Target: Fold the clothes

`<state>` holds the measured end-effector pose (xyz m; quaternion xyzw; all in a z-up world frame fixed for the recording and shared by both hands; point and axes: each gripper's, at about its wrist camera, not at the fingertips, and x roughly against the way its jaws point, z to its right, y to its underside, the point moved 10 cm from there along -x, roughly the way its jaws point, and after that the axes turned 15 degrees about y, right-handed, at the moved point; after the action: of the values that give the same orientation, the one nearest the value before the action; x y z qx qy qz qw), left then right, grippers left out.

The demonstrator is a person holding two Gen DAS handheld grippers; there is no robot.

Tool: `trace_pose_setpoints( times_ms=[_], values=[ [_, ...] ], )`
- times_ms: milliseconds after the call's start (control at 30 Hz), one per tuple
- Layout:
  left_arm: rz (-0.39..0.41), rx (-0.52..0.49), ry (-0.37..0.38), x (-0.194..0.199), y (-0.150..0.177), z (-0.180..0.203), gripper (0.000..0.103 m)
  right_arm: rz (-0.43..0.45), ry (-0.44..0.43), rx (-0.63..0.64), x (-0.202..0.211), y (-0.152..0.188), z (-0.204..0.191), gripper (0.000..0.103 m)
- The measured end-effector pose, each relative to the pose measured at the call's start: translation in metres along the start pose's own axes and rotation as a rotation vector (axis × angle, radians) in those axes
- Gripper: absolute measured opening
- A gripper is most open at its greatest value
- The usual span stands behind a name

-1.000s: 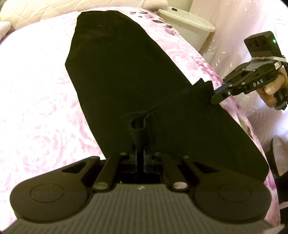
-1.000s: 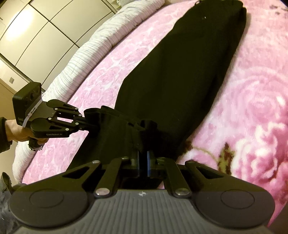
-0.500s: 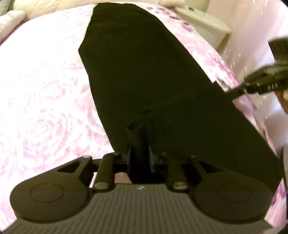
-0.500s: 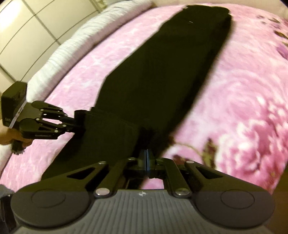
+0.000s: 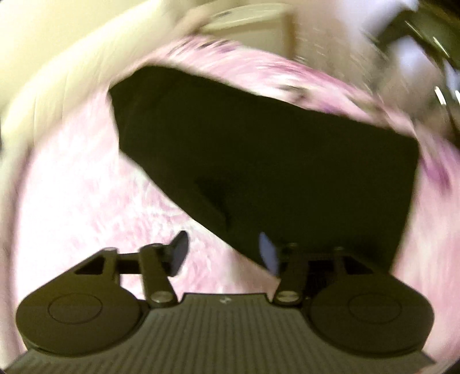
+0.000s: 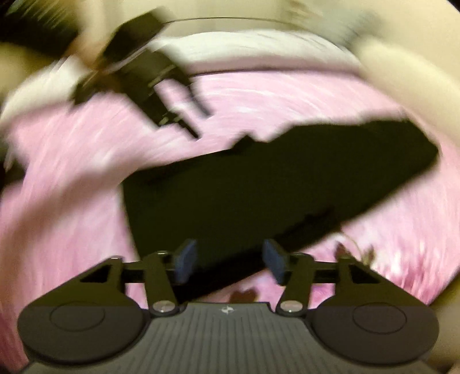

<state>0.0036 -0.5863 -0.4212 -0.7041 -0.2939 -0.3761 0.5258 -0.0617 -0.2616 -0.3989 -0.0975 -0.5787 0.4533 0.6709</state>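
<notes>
**Both grippers opening above folded black garment**

A white quilted bolster [image 6: 258, 54] is seen along the far edge of the bed at 12 o'clock in the right wrist view, and a pale round-topped object [image 5: 244, 20], blurred, lies beyond the bed at 12 o'clock in the left view. The pink floral bedspread [image 5: 72, 187] covers the surface. The black garment [image 5: 273, 161] is laid flat at its centre. The left gripper [image 5: 224, 253] is seen with jaws opening and nothing held; its right pad overlaps the cloth's near edge. The right gripper [image 6: 228, 260] is likewise opening, empty, the garment showing below the gap. Everything is motion-blurred.
</notes>
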Motion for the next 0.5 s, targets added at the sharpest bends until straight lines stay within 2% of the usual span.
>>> trace_pose_setpoints(
  times_ms=[33,100,167,233,333,500],
  values=[
    [-0.012,-0.095,-0.002,0.003,0.009,0.02,0.065,0.027,0.011,0.099,0.007,0.005,-0.013,0.075],
    [-0.036,-0.282,-0.005,0.008,0.026,0.059,0.065,0.062,0.008,0.263,0.014,0.018,-0.037,0.075],
    [-0.022,-0.4,0.007,0.008,0.035,0.093,0.065,0.098,0.002,0.362,0.019,0.023,-0.056,0.075],
    [-0.004,-0.463,0.033,0.003,0.042,0.121,0.065,0.132,0.013,0.436,0.018,0.023,-0.075,0.075],
    [-0.017,-0.57,0.009,-0.025,0.038,0.153,0.064,0.177,0.038,0.531,0.013,0.022,-0.105,0.075],
    [-0.02,-0.673,-0.072,-0.064,0.028,0.155,0.064,0.171,0.105,0.62,-0.02,0.03,-0.131,0.074]
  ],
)
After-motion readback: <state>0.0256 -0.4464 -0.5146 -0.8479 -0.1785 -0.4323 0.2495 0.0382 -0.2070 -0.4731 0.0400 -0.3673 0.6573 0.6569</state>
